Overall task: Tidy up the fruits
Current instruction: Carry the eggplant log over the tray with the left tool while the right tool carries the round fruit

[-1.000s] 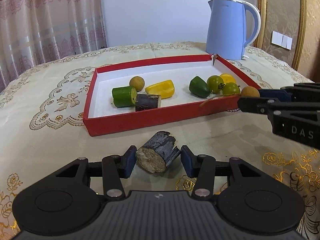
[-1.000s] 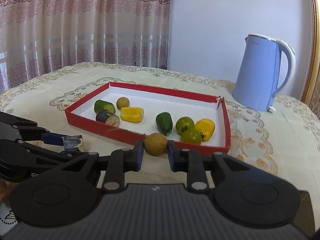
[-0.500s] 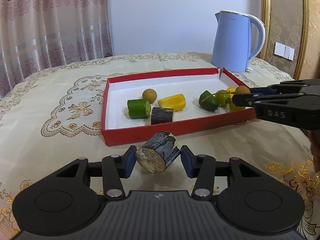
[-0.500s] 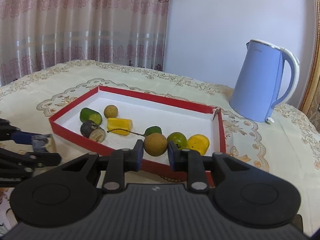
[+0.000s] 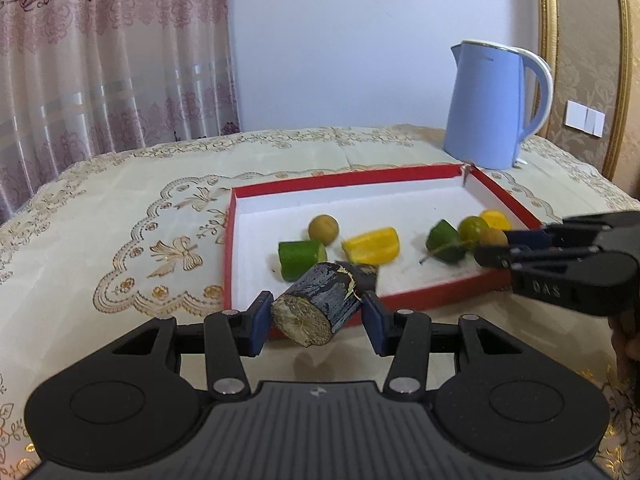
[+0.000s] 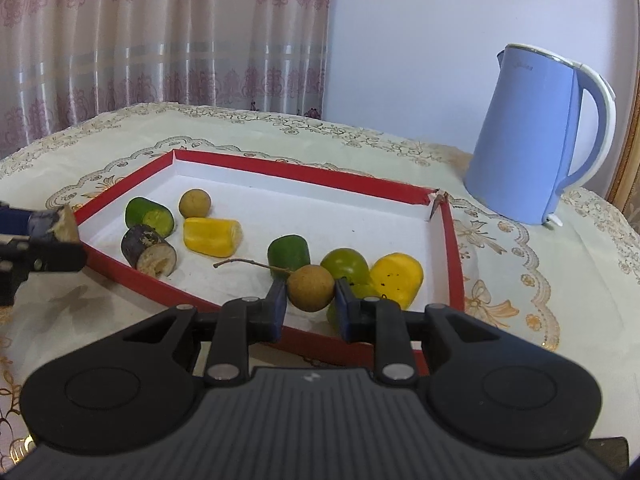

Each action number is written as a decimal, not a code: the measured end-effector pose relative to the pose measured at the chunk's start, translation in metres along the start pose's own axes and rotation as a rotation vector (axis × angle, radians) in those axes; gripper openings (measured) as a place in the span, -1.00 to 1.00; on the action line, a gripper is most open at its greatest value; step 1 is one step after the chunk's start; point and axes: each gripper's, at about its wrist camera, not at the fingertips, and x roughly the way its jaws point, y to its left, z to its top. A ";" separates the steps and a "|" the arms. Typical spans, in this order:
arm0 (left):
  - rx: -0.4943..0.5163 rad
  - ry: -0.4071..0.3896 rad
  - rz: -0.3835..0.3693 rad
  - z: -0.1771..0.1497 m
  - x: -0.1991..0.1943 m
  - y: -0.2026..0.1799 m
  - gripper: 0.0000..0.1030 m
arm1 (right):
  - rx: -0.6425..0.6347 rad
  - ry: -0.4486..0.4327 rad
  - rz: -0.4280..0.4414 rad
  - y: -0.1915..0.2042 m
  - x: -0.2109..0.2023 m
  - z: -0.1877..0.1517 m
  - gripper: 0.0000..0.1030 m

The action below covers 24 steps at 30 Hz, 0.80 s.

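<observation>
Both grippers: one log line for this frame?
left gripper: shut on dark cane piece | right gripper: shut on brown longan | both over red tray near edge

Tray on the table, kettle behind it

The tray [image 6: 454,248] lies in the middle of the table [image 6: 520,264], with the kettle [image 6: 532,136] behind its far right corner. Inside, four fruit pieces sit toward the left end, the cane piece [image 6: 149,251] nearest the front wall, and more fruit is clustered at the right end. A curtain [image 6: 160,32] hangs behind the table.
</observation>
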 end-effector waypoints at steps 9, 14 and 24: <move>0.016 -0.031 0.032 0.014 0.016 0.000 -0.08 | 0.021 -0.006 -0.008 0.004 -0.002 -0.002 -0.53; 0.020 -0.024 0.031 0.017 0.026 -0.001 -0.08 | 0.006 0.004 -0.010 0.005 0.001 0.000 -0.53; 0.023 -0.008 0.021 0.015 0.033 -0.001 -0.08 | -0.003 0.007 -0.011 0.004 0.003 0.003 -0.53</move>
